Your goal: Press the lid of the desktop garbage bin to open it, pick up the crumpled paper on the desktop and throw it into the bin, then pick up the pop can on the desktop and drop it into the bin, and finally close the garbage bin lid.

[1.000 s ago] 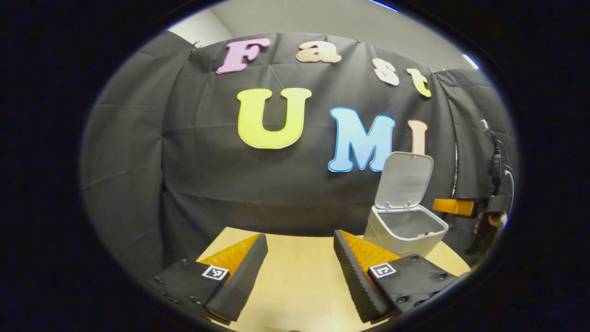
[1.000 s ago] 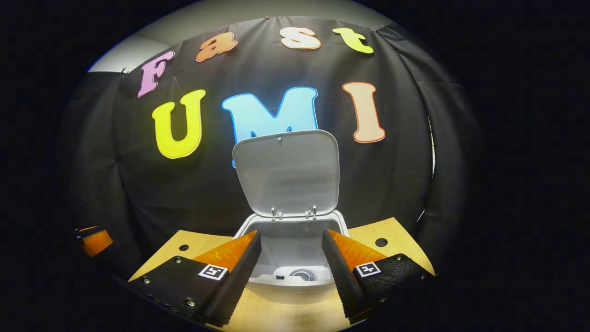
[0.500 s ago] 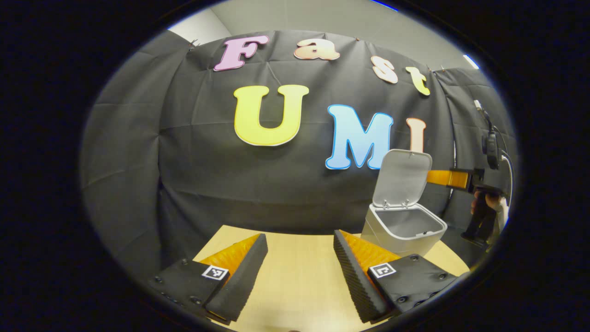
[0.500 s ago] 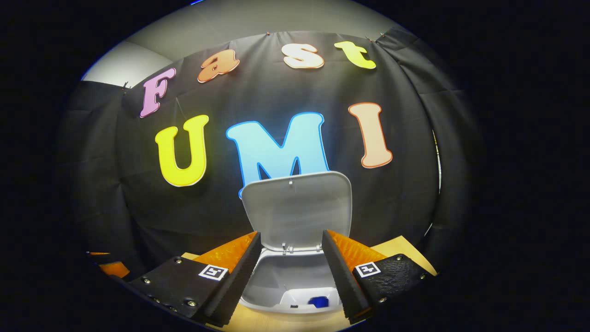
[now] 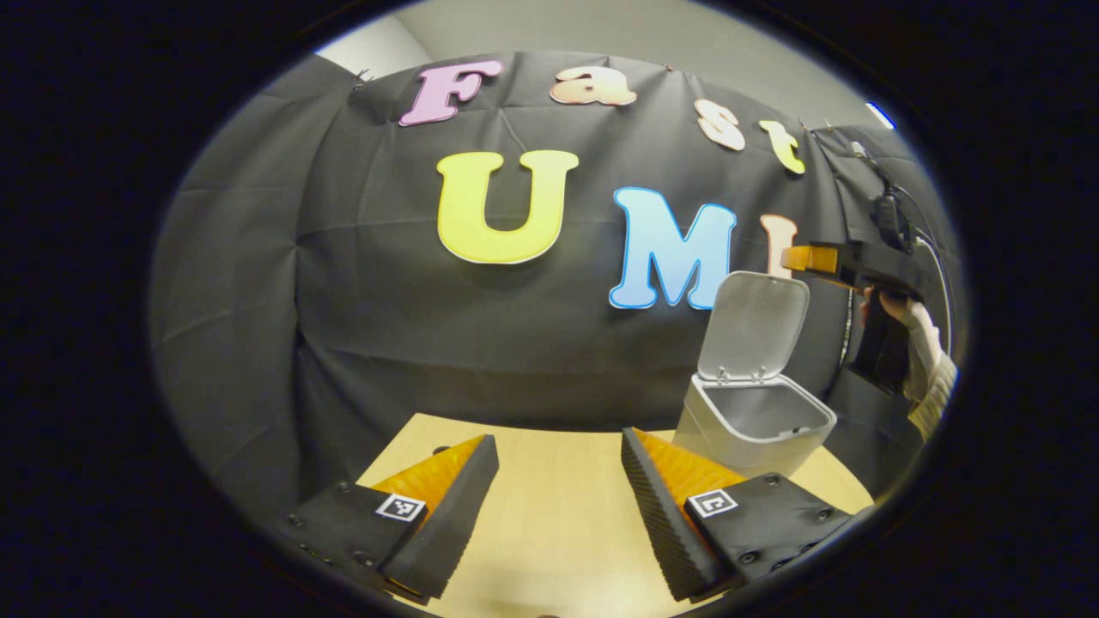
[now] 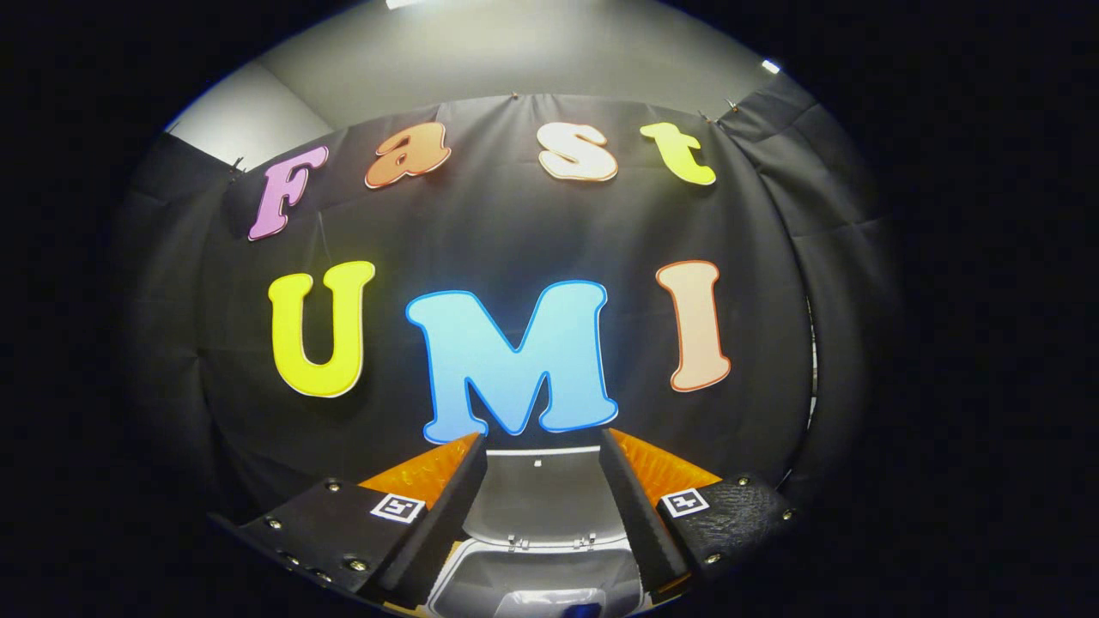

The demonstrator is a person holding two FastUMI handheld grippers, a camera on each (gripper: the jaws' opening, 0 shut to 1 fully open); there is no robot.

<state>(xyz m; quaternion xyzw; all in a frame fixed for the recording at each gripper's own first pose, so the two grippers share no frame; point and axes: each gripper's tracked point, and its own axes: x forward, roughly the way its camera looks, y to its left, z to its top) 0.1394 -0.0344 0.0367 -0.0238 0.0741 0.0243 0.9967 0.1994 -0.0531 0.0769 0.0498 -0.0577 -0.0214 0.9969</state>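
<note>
Already open, the bin (image 5: 755,425) stands at the far right part of the table (image 5: 549,515), its lid (image 5: 754,326) raised upright on the rear hinge, close to the black cloth wall (image 5: 343,326). In the right gripper view the same lid (image 6: 537,493) appears just ahead, with the bin's mouth (image 6: 537,584) below it; a pale object and a patch of blue lie at the bottom edge, too cropped to identify with certainty, though they may be the paper and the can. No paper or can is seen on the visible part of the table, so the two drops are judged done and only the closing of the lid remains.

The right gripper (image 6: 543,506) holds nothing, its jaws spread apart and framing the lid; in the left gripper view it (image 5: 807,257) hangs at the lid's top edge, held by a hand (image 5: 901,309) in a pale sleeve. It appears placed to push the lid forward and down. The left gripper (image 5: 558,498), likewise spread and empty, hovers over bare table, well apart from the bin.
</note>
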